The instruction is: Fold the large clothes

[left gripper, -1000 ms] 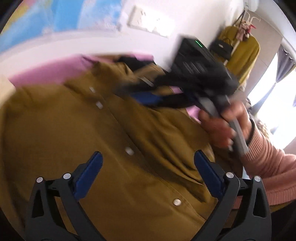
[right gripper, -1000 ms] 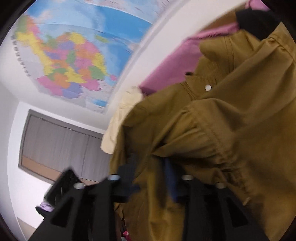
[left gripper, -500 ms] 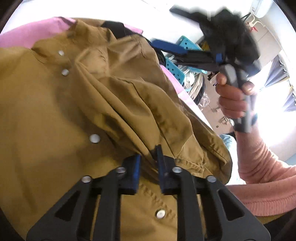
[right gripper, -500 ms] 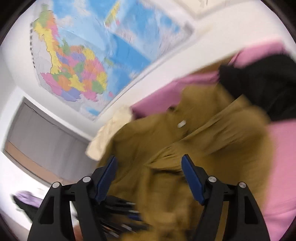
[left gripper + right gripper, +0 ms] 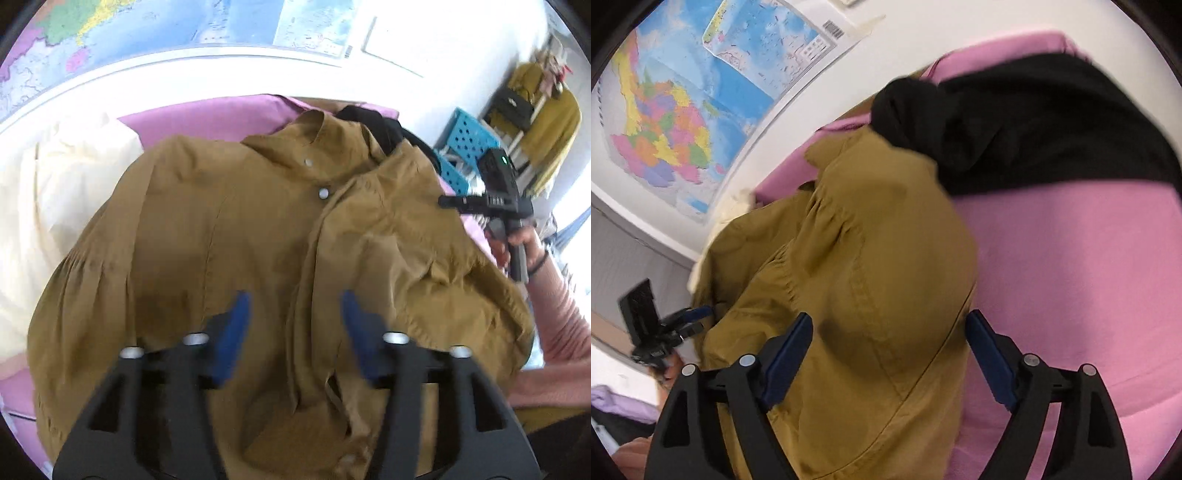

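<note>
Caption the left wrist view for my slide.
Left gripper, jaws opening, over a mustard shirt on pink bedding.

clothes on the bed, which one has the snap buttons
The mustard-brown shirt spread in front: silver snaps run down its front. The black garment bunched behind its collar shows none.

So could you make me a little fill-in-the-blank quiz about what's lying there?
The mustard shirt lies on a ____ sheet.
A ____ garment sits beside the shirt's collar.
The wall behind carries a colourful ____.
Beyond the bed stands a perforated crate, coloured ____.

Missing words: pink, black, map, blue
</note>
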### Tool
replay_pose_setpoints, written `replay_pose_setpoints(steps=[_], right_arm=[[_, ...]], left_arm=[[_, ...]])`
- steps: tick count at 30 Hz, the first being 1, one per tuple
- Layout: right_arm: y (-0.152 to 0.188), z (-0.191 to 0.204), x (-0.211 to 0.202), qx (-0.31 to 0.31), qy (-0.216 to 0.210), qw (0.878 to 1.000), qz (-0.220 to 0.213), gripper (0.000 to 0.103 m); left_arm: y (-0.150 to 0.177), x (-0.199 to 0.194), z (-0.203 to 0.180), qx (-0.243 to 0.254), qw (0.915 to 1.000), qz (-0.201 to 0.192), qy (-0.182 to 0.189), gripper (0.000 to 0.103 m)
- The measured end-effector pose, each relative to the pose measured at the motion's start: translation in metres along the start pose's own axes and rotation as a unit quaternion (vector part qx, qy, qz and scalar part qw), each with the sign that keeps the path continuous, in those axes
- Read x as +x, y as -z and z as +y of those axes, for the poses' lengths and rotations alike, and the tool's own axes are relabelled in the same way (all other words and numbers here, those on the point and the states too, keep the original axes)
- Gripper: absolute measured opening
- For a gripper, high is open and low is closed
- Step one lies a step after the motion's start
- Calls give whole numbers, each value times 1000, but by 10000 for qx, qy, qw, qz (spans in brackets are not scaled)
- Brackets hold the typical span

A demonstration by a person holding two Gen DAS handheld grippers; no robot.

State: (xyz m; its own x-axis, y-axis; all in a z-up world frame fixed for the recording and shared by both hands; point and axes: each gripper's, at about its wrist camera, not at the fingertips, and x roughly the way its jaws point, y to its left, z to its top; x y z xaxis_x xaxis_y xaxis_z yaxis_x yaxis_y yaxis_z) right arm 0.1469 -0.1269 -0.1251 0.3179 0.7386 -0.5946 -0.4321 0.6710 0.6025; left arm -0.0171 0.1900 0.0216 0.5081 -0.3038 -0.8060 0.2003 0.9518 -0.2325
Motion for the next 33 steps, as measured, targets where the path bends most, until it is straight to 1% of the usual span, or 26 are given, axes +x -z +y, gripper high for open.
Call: replay_pose_setpoints(steps=[1, 2, 3, 4, 5, 6, 8, 9, 10, 12, 13, 14, 15, 16, 18, 19, 20, 21, 22, 23, 24, 25, 26, 28, 30, 33], right_arm=[[2, 0, 1, -27, -63, 10000, 2, 83], [3, 0, 2, -96, -91, 9999, 16, 81], [4, 1, 1, -149, -111, 9998, 26, 68], [5, 1, 1, -170, -58, 9998, 44, 50], [7, -1, 1, -166, -84, 9998, 81, 40], [7, -2, 0, -151, -197, 9996, 110, 26], [10, -7, -5, -188, -175, 9996, 87, 16], [11, -8, -9, -198, -165, 9997, 26, 10], [11, -8, -12, -187, -120, 9997, -45, 6], [12, -7, -24, -263, -139, 9993, -238, 6], [12, -6, -28, -261, -99, 9991, -304, 6], [11, -6, -34, -255, -81, 9989, -385, 5], [10, -9, -43, -230, -101, 9985, -487, 4], [9, -12, -50, -204, -115, 9981, -564, 4], [9, -15, -60, -219, -147, 9973, -692, 4], [10, -19, -64, -140, -221, 9968, -751, 4], [11, -23, -62, -94, -203, 9971, -730, 4], [11, -24, -57, -72, -59, 9976, -688, 4], [12, -30, -49, 19, 164, 9982, -583, 5], [13, -36, -40, 95, 309, 9984, -460, 6], [14, -38, -34, 178, 403, 9982, -398, 11], [16, -43, -30, 317, 519, 9975, -371, 21], [17, -44, -29, 348, 578, 9970, -382, 25], [18, -40, -36, 352, 750, 9954, -486, 40], [19, -25, -53, 83, 973, 9928, -698, 43], [13, 3, -75, -376, 1152, 9873, -1031, 45]], left_arm=[[7, -2, -3, 98, 9999, 53, 43, 63], [14, -2, -6, 203, 9997, 134, 98, 72], [20, -2, -11, 275, 9994, 169, 110, 77], [27, -2, -15, 370, 9990, 215, 159, 82], [35, 1, -21, 481, 9981, 316, 235, 85], [42, 6, -28, 589, 9972, 390, 252, 86], [55, 16, -37, 822, 9948, 576, 154, 86], [60, 25, -41, 970, 9926, 737, 9, 85], [63, 35, -42, 1066, 9902, 888, -157, 80], [64, 44, -42, 1206, 9866, 1013, -419, 68], [60, 42, -40, 1296, 9856, 926, -571, 48], [53, 38, -38, 1298, 9859, 844, -629, 36], [47, 33, -37, 1308, 9861, 720, -729, 33], [37, 23, -36, 1404, 9838, 473, -1009, 26], [20, 9, -32, 1463, 9789, 123, -1423, 24], [11, 1, -27, 1414, 9781, -90, -1525, 26], [4, -4, -22, 1380, 9776, -213, -1578, 38], [-1, -2, -16, 1351, 9765, -211, -1666, 53], [-5, 2, -10, 1328, 9732, -192, -1869, 77], [-8, 10, -1, 1262, 9706, -119, -2046, 79], [-9, 17, 6, 1160, 9742, -6, -1934, 79], [-9, 23, 14, 974, 9792, 135, -1773, 82], [-8, 28, 22, 742, 9833, 278, -1639, 87], [-3, 28, 29, 586, 9870, 336, -1461, 87], [5, 19, 35, 544, 9895, 222, -1318, 93], [16, 4, 42, 280, 9966, 18, -780, 96]])
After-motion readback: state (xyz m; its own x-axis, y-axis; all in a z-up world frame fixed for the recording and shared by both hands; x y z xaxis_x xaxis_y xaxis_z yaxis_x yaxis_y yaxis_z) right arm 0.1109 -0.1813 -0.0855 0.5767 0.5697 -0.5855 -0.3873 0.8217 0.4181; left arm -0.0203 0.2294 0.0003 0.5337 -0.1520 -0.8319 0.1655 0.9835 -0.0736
